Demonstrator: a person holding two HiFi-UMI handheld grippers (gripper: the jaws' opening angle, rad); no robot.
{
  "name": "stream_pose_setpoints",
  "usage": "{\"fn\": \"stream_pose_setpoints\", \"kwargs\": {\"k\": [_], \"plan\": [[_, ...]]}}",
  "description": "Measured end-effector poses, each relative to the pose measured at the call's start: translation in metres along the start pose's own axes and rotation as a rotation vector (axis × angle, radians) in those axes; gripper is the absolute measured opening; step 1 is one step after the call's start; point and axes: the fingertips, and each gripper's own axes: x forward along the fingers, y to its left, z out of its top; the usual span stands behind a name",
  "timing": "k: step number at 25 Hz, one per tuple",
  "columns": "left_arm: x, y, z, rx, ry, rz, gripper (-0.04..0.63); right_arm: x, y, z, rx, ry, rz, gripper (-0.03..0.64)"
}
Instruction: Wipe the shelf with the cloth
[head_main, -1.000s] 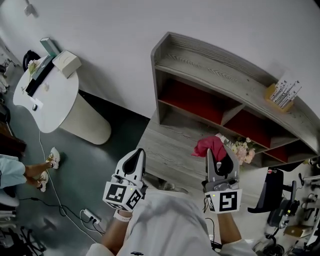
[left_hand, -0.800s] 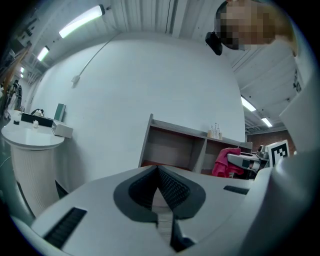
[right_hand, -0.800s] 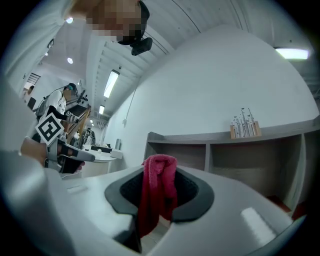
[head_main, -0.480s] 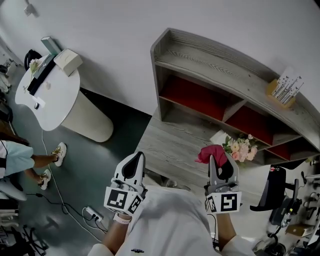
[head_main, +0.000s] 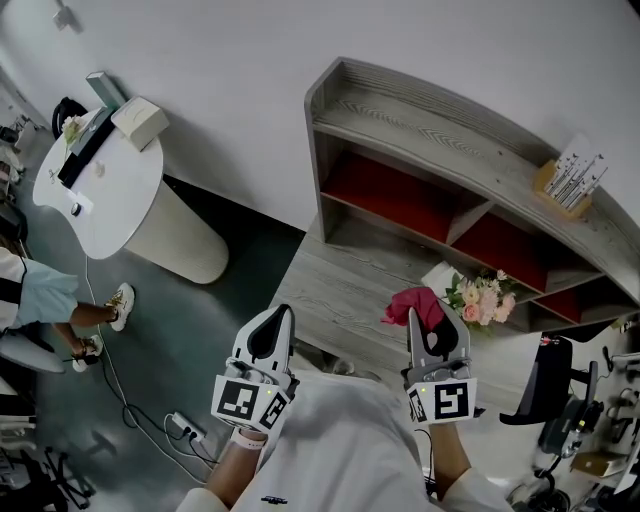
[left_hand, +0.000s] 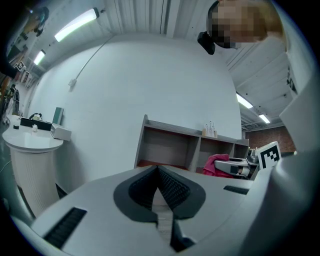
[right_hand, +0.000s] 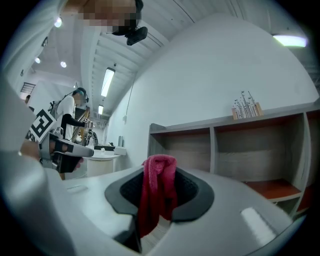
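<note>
The grey wooden shelf (head_main: 420, 130) with red-backed compartments stands against the white wall; its lower board (head_main: 345, 290) runs toward me. My right gripper (head_main: 432, 322) is shut on a magenta cloth (head_main: 413, 303), held over the near right part of that board. In the right gripper view the cloth (right_hand: 158, 192) hangs bunched between the jaws, with the shelf (right_hand: 235, 150) ahead. My left gripper (head_main: 272, 330) hovers shut and empty beside the board's near left edge. In the left gripper view its jaws meet with nothing between them, and the cloth (left_hand: 218, 164) shows at right.
A bunch of pale flowers (head_main: 484, 296) lies on the lower board next to the cloth. A holder of thin sticks (head_main: 570, 182) stands on the shelf top at right. A round white table (head_main: 100, 185) with small items stands left, a person's legs (head_main: 95, 320) near it. Cables (head_main: 130, 420) cross the floor.
My right gripper and the cloth have drawn back toward me, away from the flowers, then shifted slightly left. The left gripper has dropped a little lower. The person at left has moved.
</note>
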Motion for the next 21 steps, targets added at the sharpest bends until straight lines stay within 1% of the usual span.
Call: {"fn": "stream_pose_setpoints", "kwargs": {"k": [2,15,21], "plan": [[0.000,0.000,0.000,0.000,0.000,-0.001,0.006,0.002,-0.001,-0.001,0.021,0.000,-0.005,0.122],[0.005,-0.006,-0.002,-0.003,0.005,-0.011,0.006,0.003,0.001,-0.007,0.030,0.022,0.008,0.123],[0.005,-0.010,-0.004,-0.002,0.013,-0.016,0.006,0.001,0.000,-0.009,0.062,0.024,0.008,0.122]]}}
